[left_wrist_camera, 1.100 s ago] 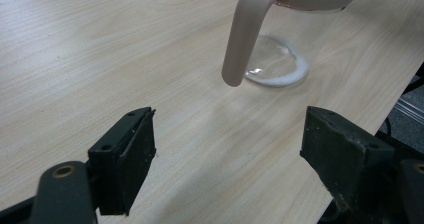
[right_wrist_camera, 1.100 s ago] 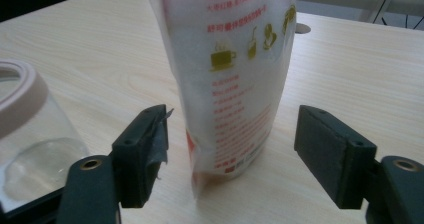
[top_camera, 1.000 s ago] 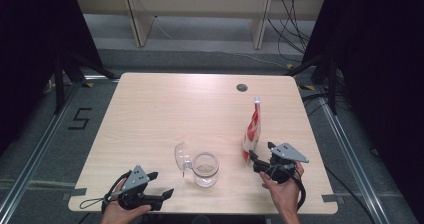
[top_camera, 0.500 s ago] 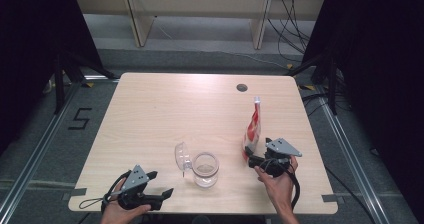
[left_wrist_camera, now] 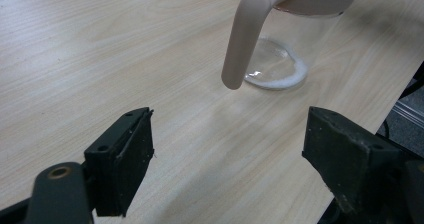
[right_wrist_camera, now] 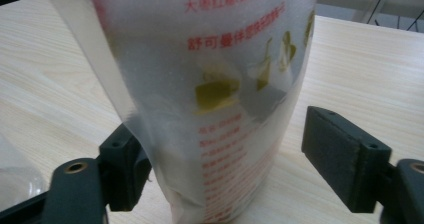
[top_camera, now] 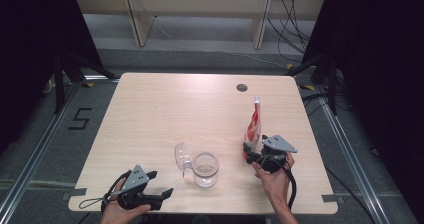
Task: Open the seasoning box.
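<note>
High view showed the left gripper [top_camera: 161, 193] resting near the table's [top_camera: 150, 114] front edge, jaws spread and empty, short of the glass jar [top_camera: 205, 169], whose hinged lid [top_camera: 181, 156] stood open. Farther right, the right gripper [top_camera: 250, 154] had its jaws apart around the base of the upright pouch [top_camera: 253, 126]; the left jaw seemed to touch it, the right stood clear. By my judgement nothing was grasped yet: closing, lifting and pouring remained.
</note>
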The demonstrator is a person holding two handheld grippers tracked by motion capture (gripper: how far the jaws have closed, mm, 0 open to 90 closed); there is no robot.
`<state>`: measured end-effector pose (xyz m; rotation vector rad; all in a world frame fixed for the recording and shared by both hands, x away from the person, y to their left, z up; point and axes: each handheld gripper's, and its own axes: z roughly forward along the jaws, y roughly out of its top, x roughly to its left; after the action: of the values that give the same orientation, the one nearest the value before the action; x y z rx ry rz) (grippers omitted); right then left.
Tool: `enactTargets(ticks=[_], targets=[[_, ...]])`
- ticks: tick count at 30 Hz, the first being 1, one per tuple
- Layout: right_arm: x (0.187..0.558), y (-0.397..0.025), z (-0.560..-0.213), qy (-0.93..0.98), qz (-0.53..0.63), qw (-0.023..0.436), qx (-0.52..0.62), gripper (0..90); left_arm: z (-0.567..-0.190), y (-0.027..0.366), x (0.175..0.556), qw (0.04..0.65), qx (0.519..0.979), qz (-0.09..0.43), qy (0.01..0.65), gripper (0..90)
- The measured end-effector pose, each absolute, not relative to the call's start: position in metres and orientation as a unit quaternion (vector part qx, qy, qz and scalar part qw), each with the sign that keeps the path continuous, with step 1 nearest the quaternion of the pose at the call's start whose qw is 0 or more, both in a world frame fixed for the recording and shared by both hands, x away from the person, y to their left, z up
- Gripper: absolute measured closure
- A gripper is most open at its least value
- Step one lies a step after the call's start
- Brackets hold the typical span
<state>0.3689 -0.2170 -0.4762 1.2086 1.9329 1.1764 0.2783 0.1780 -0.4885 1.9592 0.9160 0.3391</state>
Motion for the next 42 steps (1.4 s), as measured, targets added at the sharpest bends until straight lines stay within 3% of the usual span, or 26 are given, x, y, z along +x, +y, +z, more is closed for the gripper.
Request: enactTargets(ticks=[16, 28, 35, 36, 39, 42], targets=[[0.371, -0.238, -0.472, 0.740, 0.454, 0.245, 0.432, 45.8, -0.488, 0.178, 0.277, 0.460, 0.794, 0.139, 0.373, 20.1], [0.380, -0.262, -0.469, 0.769, 0.457, 0.218, 0.389, 49.6, -0.487, 0.179, 0.278, 0.455, 0.798, 0.145, 0.367, 20.7], [0.383, -0.272, -0.473, 0.763, 0.477, 0.215, 0.379, 49.4, -0.488, 0.177, 0.278, 0.463, 0.791, 0.134, 0.376, 20.8], [0.380, -0.268, -0.474, 0.756, 0.472, 0.223, 0.395, 43.0, -0.487, 0.177, 0.277, 0.461, 0.792, 0.135, 0.377, 20.8], [0.376, -0.261, -0.475, 0.746, 0.471, 0.230, 0.410, 42.9, -0.487, 0.178, 0.278, 0.462, 0.793, 0.139, 0.371, 20.7], [0.380, -0.255, -0.480, 0.725, 0.483, 0.263, 0.414, 36.0, -0.487, 0.178, 0.279, 0.461, 0.795, 0.139, 0.367, 20.7]])
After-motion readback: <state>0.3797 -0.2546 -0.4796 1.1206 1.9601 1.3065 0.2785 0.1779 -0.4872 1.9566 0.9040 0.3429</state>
